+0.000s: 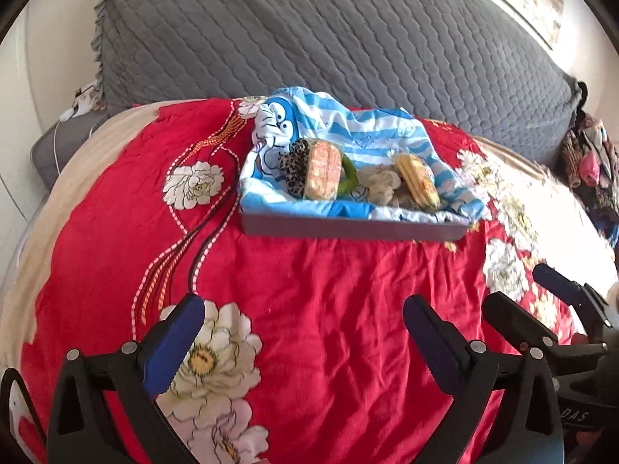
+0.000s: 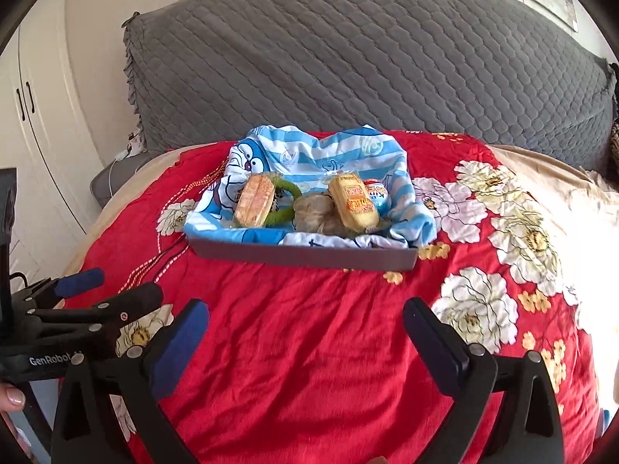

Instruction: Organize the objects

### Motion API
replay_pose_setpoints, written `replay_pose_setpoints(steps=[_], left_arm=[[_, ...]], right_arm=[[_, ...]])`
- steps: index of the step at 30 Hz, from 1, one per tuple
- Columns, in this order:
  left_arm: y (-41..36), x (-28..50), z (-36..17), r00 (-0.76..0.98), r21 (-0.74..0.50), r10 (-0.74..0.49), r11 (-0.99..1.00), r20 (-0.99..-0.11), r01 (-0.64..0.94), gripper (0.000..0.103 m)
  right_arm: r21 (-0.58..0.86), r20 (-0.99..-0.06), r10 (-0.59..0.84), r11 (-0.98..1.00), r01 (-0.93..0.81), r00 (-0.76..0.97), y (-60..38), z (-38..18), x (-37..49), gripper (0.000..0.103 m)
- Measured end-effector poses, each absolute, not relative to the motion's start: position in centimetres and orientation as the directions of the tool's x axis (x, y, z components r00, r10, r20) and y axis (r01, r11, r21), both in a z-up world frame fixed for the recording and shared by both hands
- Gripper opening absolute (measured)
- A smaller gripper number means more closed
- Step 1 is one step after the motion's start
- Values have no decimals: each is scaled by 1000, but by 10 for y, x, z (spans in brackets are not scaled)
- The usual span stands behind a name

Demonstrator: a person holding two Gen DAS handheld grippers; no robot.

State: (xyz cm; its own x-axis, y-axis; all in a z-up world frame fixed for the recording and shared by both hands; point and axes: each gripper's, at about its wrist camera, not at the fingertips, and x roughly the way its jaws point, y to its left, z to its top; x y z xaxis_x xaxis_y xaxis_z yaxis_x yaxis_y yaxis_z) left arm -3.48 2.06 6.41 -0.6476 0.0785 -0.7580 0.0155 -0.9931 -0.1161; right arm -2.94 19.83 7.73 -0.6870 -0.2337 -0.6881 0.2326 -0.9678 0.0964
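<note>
From the left wrist, the left gripper (image 1: 303, 334) hangs with its jaws spread wide and nothing between them, above the red floral bedspread (image 1: 309, 290), well short of the grey tray (image 1: 348, 228) lined with a blue striped cloth (image 1: 371, 131). From the right wrist, the right gripper (image 2: 305, 332) is likewise wide and empty; the tray holds wrapped snacks (image 2: 253, 201), a green ring (image 2: 288, 197) and more. Judging by this, loading looks finished; the next move calls for choosing a target
</note>
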Motion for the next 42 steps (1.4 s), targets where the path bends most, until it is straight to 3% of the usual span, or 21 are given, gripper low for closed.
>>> replay_pose_setpoints(steps=[9,42], left_arm=[[33,-16,62,-650,-57,37,-998,-759,9,103],[26,-16,26,-639,-30,0,-999,-769,36,103]], right_arm=[[110,-680,-230,-971,213,-697,205,72,-5,101],[111,-710,-208,-976,185,-672,212,44,-5,101]])
